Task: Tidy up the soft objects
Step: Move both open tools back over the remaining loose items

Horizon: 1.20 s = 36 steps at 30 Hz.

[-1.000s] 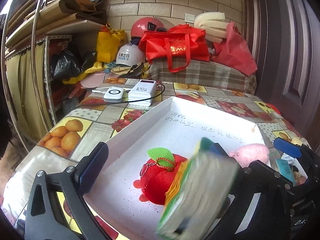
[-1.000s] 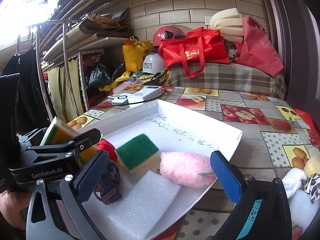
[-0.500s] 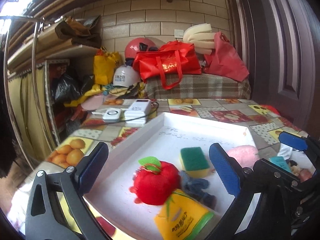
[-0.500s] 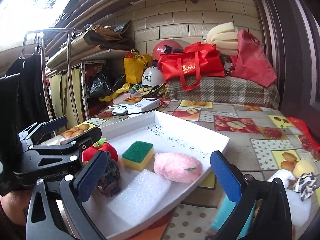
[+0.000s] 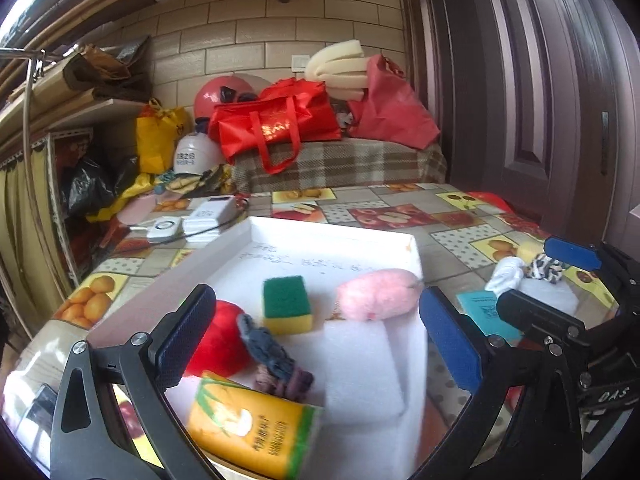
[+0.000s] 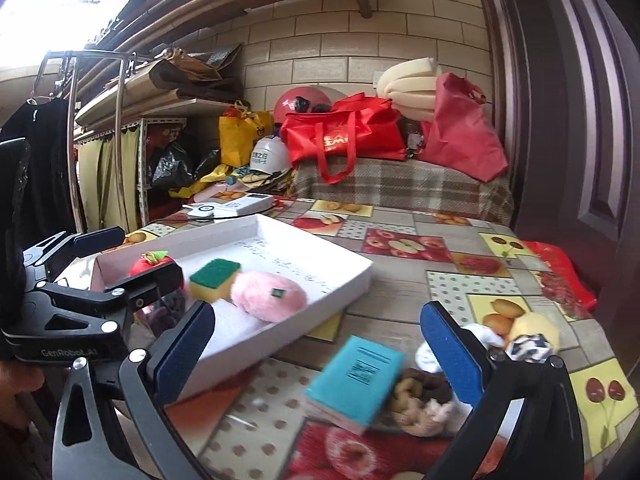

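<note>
Yellow sponge pack [image 5: 256, 432] below spread left gripper [image 5: 316, 336], seemingly untouched.

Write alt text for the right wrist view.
The open right gripper hovers over a teal pack on the fruit-print table. Left of it, a white tray holds a pink plush, a green-yellow sponge and a red plush apple.

Right gripper [image 6: 316, 344] hangs wide open at the bottom of the frame, a teal pack [image 6: 356, 380] on the table between its fingers. White tray [image 6: 320, 300] mid-left holds a pink puff [image 6: 270, 296], sponge [image 6: 214, 274] and red apple [image 6: 146, 266].
</note>
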Each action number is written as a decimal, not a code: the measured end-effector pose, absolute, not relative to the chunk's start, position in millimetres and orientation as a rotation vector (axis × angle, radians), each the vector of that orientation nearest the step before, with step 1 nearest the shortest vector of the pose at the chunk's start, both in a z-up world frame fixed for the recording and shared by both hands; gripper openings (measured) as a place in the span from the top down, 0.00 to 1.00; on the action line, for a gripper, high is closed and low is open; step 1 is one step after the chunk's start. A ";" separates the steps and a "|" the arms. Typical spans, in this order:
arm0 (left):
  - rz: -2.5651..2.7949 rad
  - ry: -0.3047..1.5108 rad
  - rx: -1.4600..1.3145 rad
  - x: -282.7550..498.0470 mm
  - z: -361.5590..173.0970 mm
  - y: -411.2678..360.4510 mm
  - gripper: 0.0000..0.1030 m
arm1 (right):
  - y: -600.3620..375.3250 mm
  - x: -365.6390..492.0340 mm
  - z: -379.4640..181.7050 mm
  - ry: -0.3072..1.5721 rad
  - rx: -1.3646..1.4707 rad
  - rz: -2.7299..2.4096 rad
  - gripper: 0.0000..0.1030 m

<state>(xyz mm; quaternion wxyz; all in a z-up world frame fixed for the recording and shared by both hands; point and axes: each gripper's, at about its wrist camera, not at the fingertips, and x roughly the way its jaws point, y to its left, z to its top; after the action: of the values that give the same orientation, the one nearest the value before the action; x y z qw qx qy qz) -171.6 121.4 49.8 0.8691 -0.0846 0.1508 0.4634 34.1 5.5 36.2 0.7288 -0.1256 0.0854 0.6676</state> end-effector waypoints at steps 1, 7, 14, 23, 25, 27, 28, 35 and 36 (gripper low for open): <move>0.957 0.322 -0.179 -168.9 49.2 118.8 0.00 | 1.8 38.4 35.9 0.192 -0.273 1.460 0.00; 0.936 0.364 -0.137 -148.0 48.6 103.1 0.00 | -14.9 65.2 35.6 0.241 -0.221 1.340 0.00; 0.856 0.331 -0.180 -143.4 49.7 91.3 0.01 | -38.8 95.2 37.0 0.221 -0.225 1.212 0.00; 0.722 0.417 -0.207 -118.8 45.2 90.6 0.01 | -76.7 171.4 32.3 0.394 -0.113 1.062 0.00; 0.703 0.430 -0.208 -112.8 44.2 88.2 0.01 | -81.4 181.0 30.7 0.427 -0.082 1.054 0.00; 0.683 0.448 -0.199 -104.4 43.2 84.4 0.01 | -81.9 185.1 28.4 0.455 -0.068 1.050 0.00; 0.680 0.462 -0.189 -100.0 42.5 82.9 0.01 | -80.6 187.1 26.9 0.473 -0.070 1.048 0.00; 0.652 0.600 -0.231 -58.5 30.2 96.8 0.01 | -58.9 193.0 24.6 0.493 -0.127 1.072 0.00; 0.638 0.621 -0.242 -51.2 28.0 99.6 0.01 | -54.1 192.9 25.3 0.482 -0.141 1.075 0.00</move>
<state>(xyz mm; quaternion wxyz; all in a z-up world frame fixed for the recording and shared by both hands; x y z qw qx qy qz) -51.2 99.6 28.0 0.8955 -0.1166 0.2995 0.3080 192.9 -54.1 25.3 0.8291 -0.0664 0.2269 0.5066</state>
